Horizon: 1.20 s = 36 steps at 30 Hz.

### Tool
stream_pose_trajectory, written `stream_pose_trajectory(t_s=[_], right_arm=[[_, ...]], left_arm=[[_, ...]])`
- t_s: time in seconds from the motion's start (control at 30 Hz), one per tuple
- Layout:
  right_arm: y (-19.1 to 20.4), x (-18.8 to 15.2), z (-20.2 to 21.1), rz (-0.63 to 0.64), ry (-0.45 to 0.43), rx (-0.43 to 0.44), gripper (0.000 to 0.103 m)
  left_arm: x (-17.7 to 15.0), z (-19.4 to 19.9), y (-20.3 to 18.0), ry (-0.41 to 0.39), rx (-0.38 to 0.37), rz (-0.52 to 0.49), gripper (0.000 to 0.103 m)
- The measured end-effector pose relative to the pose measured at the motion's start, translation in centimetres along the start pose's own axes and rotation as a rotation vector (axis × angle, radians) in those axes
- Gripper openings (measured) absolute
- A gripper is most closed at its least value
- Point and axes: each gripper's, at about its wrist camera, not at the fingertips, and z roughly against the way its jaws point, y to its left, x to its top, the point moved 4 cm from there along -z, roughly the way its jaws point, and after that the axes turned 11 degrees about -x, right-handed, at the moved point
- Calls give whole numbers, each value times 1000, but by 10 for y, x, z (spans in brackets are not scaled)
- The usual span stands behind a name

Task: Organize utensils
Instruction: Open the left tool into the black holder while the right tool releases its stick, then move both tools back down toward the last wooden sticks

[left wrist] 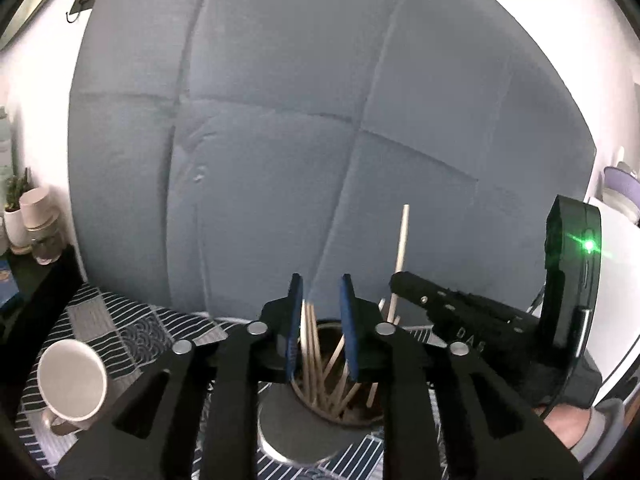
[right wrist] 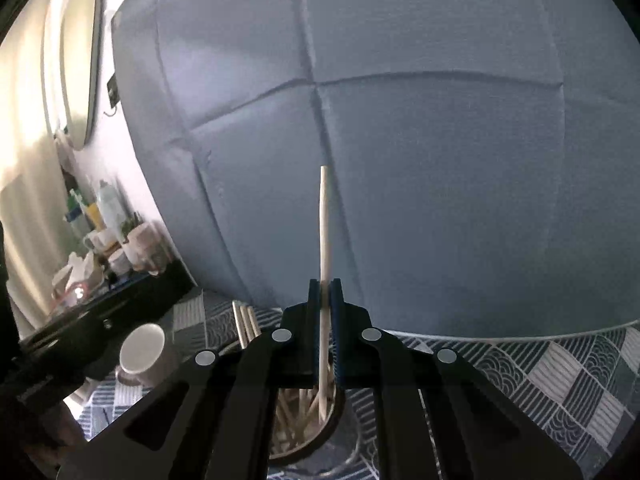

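Here the right gripper clamps one chopstick, long axis near upright, its lower tip directly over the holder. The left gripper stands released above the sticks already inside.

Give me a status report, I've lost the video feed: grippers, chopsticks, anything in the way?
Left gripper open above the holder, nothing gripped. Right gripper shut on one chopstick, upright, lower end in the holder. White mug off to the side, path clear.
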Motion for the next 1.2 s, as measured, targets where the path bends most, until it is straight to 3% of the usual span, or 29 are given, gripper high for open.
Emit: stream_pose_trajectory(t_s=[0.23,0.3,0.37,0.47,0.6,0.67,0.8,0.9,1.2], right_arm=[[-5,-4,21,-6,1,-29,9],[-9,-5,30,-4,-3,-52,35],[-12,-5,39,-3,-19,-60,40],[-13,-9,49,22,-3,-76,44],[-17,-18,66,14,2,-105,65],[-18,-25,71,19,23,-117,70],[-20,-41,78,42,64,-142,83],[-23,-55,83,53,91,-154,84],[-37,-100,84,94,222,-211,85]], left_arm=[[-9,21,7,18,43,3,44],[-11,27,8,20,60,5,54],[-15,35,8,25,70,12,60],[-22,42,7,56,66,22,61],[-34,51,6,103,67,47,70],[-40,54,5,120,71,49,81],[-59,60,2,166,92,28,91],[-75,60,1,212,117,16,97],[-131,46,-3,395,134,11,97]])
